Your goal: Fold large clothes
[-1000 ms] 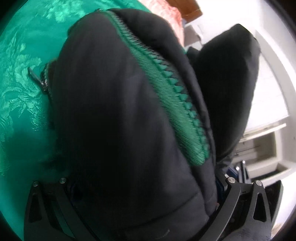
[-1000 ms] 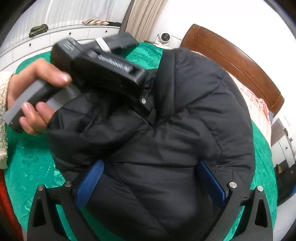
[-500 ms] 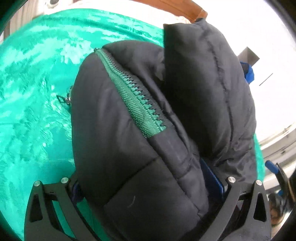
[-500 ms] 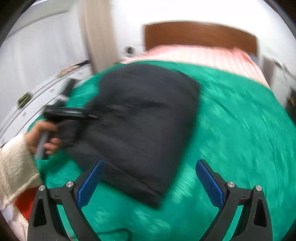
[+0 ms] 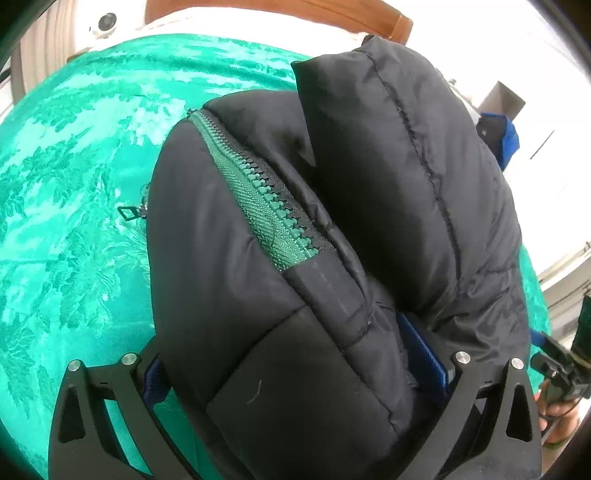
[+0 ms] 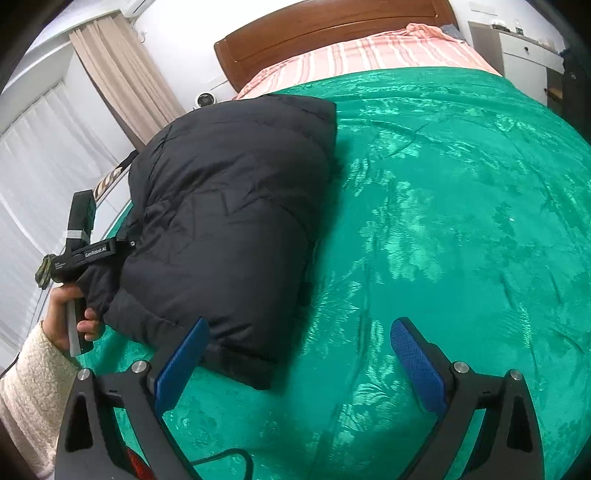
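Spread across almost everything I can see, the green bedspread (image 6: 461, 229) covers the bed, with a striped pink sheet (image 6: 369, 55) and a wooden headboard (image 6: 325, 33) at the far end. On its left half lies the black puffer jacket (image 6: 229, 229), folded into a thick bundle that rests flat on the cover. My left gripper (image 5: 295, 373) has its fingers wide apart around one end of that bundle; the padded fabric fills the gap between them and presses against the blue pad (image 5: 424, 358) on one side, so I take it as gripping the jacket. From the right wrist view I see my left hand (image 6: 70, 310) around that tool's handle at the jacket's near-left edge. My right gripper (image 6: 295, 362) hangs open above the bedspread, its left finger just over the jacket's near corner, with nothing between the pads. A green zipper (image 5: 258, 195) runs along the fold facing the left camera, and its small pull tab (image 5: 129, 212) lies on the cover beside the bundle.
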Demonstrator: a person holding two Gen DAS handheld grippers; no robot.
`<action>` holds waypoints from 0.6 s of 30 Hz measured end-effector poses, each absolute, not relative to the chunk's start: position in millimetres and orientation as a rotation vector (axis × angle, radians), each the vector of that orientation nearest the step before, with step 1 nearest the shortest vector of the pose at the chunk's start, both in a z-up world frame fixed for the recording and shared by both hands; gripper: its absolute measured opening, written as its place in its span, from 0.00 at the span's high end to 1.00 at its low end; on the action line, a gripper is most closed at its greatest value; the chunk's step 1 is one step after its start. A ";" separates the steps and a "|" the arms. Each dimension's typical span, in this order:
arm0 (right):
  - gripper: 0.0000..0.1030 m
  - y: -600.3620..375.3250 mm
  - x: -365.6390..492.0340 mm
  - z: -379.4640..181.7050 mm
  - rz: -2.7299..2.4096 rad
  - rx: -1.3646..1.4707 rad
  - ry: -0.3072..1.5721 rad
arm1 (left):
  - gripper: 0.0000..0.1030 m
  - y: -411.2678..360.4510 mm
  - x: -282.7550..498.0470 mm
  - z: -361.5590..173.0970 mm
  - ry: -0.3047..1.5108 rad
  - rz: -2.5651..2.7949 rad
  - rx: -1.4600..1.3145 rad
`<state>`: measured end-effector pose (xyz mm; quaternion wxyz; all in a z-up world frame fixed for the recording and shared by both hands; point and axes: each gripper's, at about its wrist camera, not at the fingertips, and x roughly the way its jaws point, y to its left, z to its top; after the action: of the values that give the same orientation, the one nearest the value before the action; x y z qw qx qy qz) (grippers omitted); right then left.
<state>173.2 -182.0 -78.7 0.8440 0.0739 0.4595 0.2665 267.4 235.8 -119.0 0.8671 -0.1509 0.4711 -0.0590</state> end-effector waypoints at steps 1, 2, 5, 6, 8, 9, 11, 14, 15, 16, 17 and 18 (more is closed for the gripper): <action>0.05 -180.8 173.2 -78.6 0.567 0.157 0.970 | 0.00 237.4 270.0 -123.4 0.986 -0.123 -0.315; 0.05 -180.1 173.6 -78.9 0.575 0.160 0.970 | 0.00 237.5 271.3 -125.0 0.985 -0.123 -0.315; 0.05 -180.4 180.7 -78.3 0.614 0.208 0.979 | 0.00 242.9 273.8 -132.4 0.996 -0.178 -0.377; 0.05 -180.6 189.0 -78.8 0.643 0.259 0.990 | 0.00 260.4 275.6 -141.6 1.010 -0.222 -0.427; 0.05 -183.4 213.1 -84.8 0.727 0.399 1.034 | 0.00 287.0 284.0 -168.6 1.065 -0.368 -0.637; 0.05 -184.0 225.2 -89.4 0.750 0.449 1.058 | 0.00 294.8 286.3 -177.9 1.079 -0.410 -0.708; 0.04 -180.0 253.2 -101.3 0.794 0.522 1.108 | 0.00 299.4 288.4 -182.4 1.078 -0.445 -0.740; 0.04 -152.2 295.9 -132.3 0.974 0.646 1.232 | 0.00 285.8 295.2 -178.6 1.091 -0.443 -0.700; 0.04 -142.8 304.7 -141.5 0.988 0.661 1.262 | 0.00 283.3 297.8 -178.3 1.093 -0.447 -0.706; 0.04 -129.2 314.3 -148.3 0.973 0.610 1.268 | 0.00 281.1 299.9 -179.3 1.093 -0.446 -0.720; 0.06 -118.9 318.9 -147.0 0.968 0.550 1.245 | 0.00 280.6 301.3 -180.1 1.096 -0.435 -0.733; 0.13 -110.5 320.1 -140.8 0.956 0.481 1.215 | 0.02 279.9 301.8 -178.8 1.101 -0.408 -0.738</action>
<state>320.1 -110.5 -140.8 0.6899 0.2149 0.5431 0.4277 301.8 279.9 -178.8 0.7691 -0.3402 0.5074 -0.1879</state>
